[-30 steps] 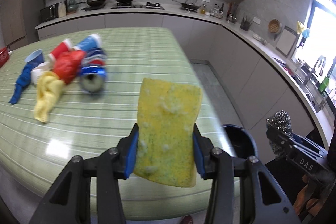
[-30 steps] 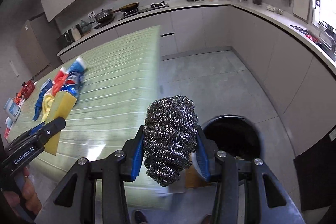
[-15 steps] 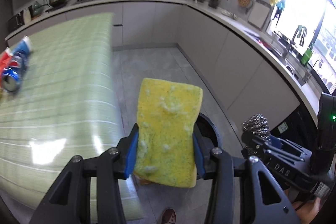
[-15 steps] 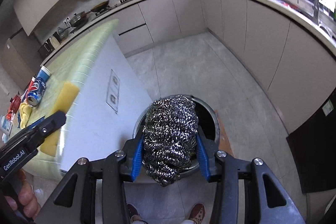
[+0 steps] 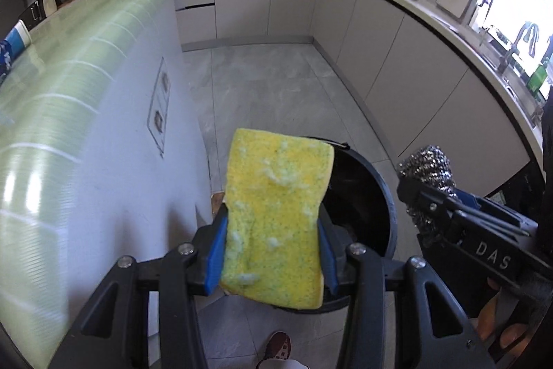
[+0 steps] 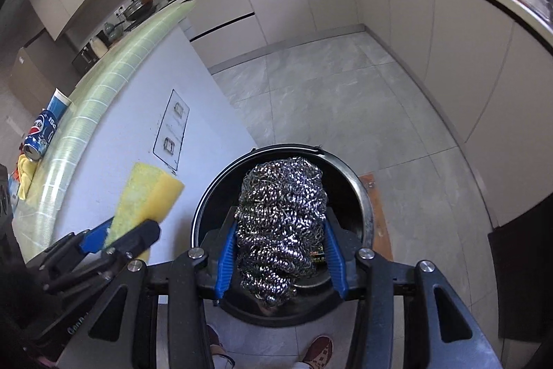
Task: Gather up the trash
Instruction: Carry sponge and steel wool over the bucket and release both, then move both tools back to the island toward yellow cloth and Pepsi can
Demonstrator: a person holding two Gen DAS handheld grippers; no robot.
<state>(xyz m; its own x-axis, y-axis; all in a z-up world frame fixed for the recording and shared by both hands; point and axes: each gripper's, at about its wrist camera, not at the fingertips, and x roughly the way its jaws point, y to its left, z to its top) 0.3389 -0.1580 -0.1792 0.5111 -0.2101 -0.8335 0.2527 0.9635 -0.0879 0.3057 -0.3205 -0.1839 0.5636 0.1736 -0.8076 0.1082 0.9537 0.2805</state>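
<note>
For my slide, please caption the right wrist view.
Right gripper holds silver steel-wool scrubber above round black trash bin.

Daylight pours in from the window at the right, blown out to white; the green surface smears with motion blur and carries pale glare; the bin interior stays deep black; fisheye bending curves the counters, and dark vignetting fills the corners.

Both wrist views look down, sharing the bin.
</note>
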